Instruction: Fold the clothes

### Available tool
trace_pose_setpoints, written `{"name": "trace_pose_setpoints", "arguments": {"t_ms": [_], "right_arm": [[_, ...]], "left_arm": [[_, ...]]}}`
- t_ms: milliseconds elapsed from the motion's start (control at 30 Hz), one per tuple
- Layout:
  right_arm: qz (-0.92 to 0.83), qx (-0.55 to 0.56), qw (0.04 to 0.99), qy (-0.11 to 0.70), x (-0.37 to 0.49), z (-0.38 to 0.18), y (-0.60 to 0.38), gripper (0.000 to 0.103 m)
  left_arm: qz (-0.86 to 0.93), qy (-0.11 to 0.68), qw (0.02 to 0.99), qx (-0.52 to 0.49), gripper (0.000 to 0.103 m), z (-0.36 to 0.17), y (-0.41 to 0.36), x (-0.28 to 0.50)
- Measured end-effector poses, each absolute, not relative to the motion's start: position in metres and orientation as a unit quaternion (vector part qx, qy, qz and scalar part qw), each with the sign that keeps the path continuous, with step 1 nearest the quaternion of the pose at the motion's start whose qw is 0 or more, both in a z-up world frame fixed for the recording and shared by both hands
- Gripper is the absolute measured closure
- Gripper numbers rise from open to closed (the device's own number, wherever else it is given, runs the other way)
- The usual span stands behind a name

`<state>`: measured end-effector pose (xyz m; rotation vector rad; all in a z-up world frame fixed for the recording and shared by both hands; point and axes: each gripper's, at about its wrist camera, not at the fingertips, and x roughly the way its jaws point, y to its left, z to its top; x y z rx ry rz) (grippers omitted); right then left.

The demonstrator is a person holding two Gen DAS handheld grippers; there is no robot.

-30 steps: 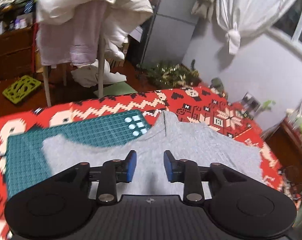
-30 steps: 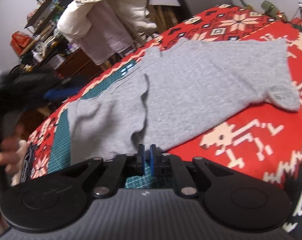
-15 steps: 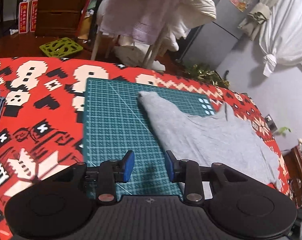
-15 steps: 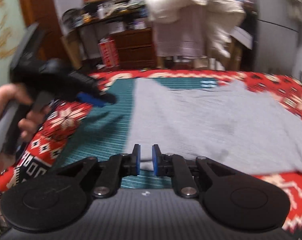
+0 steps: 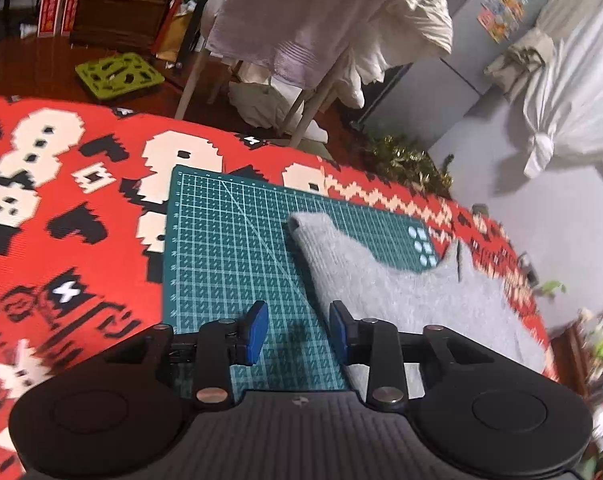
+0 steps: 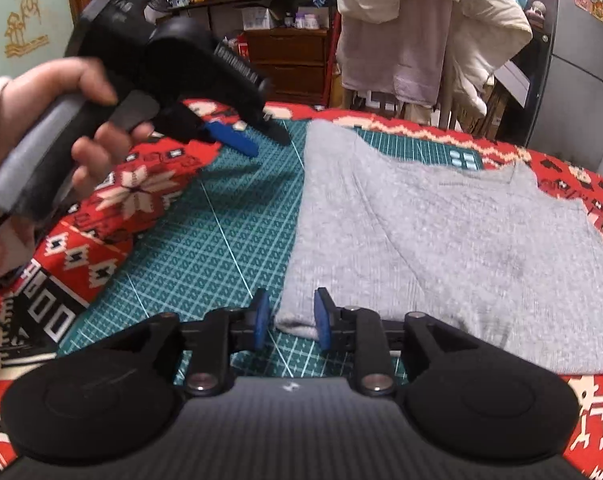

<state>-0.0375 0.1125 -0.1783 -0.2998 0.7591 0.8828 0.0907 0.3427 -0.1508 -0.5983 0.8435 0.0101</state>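
Note:
A grey garment lies flat, partly on the green cutting mat, its left edge folded straight. My right gripper is open at the garment's near left corner, and the corner of the fabric lies loose between the fingers. In the left wrist view the left gripper is open and empty, hovering over the bare mat just left of the grey garment. The right wrist view also shows the left gripper raised above the mat's far left, held by a hand.
A red patterned cloth covers the table under the mat. Behind the table stands a chair draped with white and lilac clothes. Wooden drawers, a grey fridge and a white curtain line the room.
My right gripper has gone from shut to open, letting the garment's corner down on the mat. The left gripper swung left, from over the grey fabric to over the bare mat.

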Motion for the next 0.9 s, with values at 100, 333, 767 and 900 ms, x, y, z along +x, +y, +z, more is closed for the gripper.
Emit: {"name": "trace_pose_setpoints", "arguments": {"t_ms": [100,333,767,900], "right_arm": [[0.416,-0.147,0.826,0.352,-0.040,-0.181,0.110,0.076],[0.411,-0.141,0.831,0.347,-0.039,-0.184,0.108,0.088],[0.449,-0.093,0.802,0.383,-0.043,-0.165,0.098,0.098],[0.474,-0.090,0.783,0.392,-0.060,-0.160,0.100,0.098]], "left_arm": [[0.006,0.392,0.868,-0.303,0.068,-0.157,0.346,0.104],[0.012,0.376,0.865,-0.331,0.068,-0.168,0.349,0.133],[0.057,0.386,0.870,-0.302,0.098,-0.151,0.352,0.097],[0.077,0.384,0.866,-0.312,0.098,-0.145,0.369,0.059]]}}
